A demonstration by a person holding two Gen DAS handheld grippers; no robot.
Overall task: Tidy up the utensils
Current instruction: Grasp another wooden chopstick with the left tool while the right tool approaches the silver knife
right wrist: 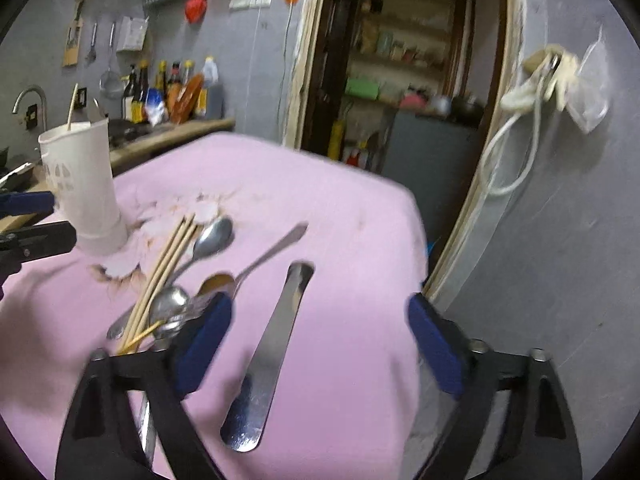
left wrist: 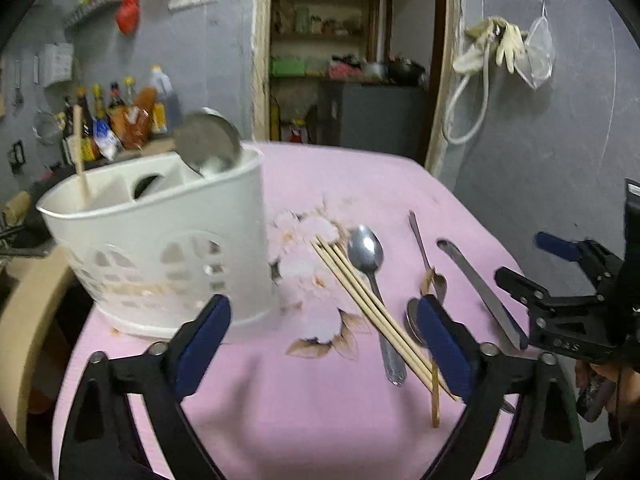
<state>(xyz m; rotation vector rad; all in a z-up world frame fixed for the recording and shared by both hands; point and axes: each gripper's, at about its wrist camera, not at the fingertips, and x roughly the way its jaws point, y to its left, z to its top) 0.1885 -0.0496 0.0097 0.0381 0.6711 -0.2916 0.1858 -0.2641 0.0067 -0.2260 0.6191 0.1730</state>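
A white utensil holder (left wrist: 168,248) stands on the pink cloth at the left; a metal ladle (left wrist: 208,142) and one chopstick (left wrist: 80,152) stand in it. It also shows in the right wrist view (right wrist: 84,184). Wooden chopsticks (left wrist: 372,304), a large spoon (left wrist: 366,256), smaller spoons (left wrist: 436,280) and a flat metal spatula handle (left wrist: 480,288) lie on the cloth. My left gripper (left wrist: 324,344) is open and empty, low over the cloth before the holder. My right gripper (right wrist: 320,344) is open and empty, above the metal spatula handle (right wrist: 272,344).
The pink-clothed table (right wrist: 340,208) ends at its right edge near a grey wall and a doorway (right wrist: 404,80). A counter with sauce bottles (left wrist: 120,116) lies behind the holder. The right gripper's body (left wrist: 580,312) shows at the right of the left wrist view.
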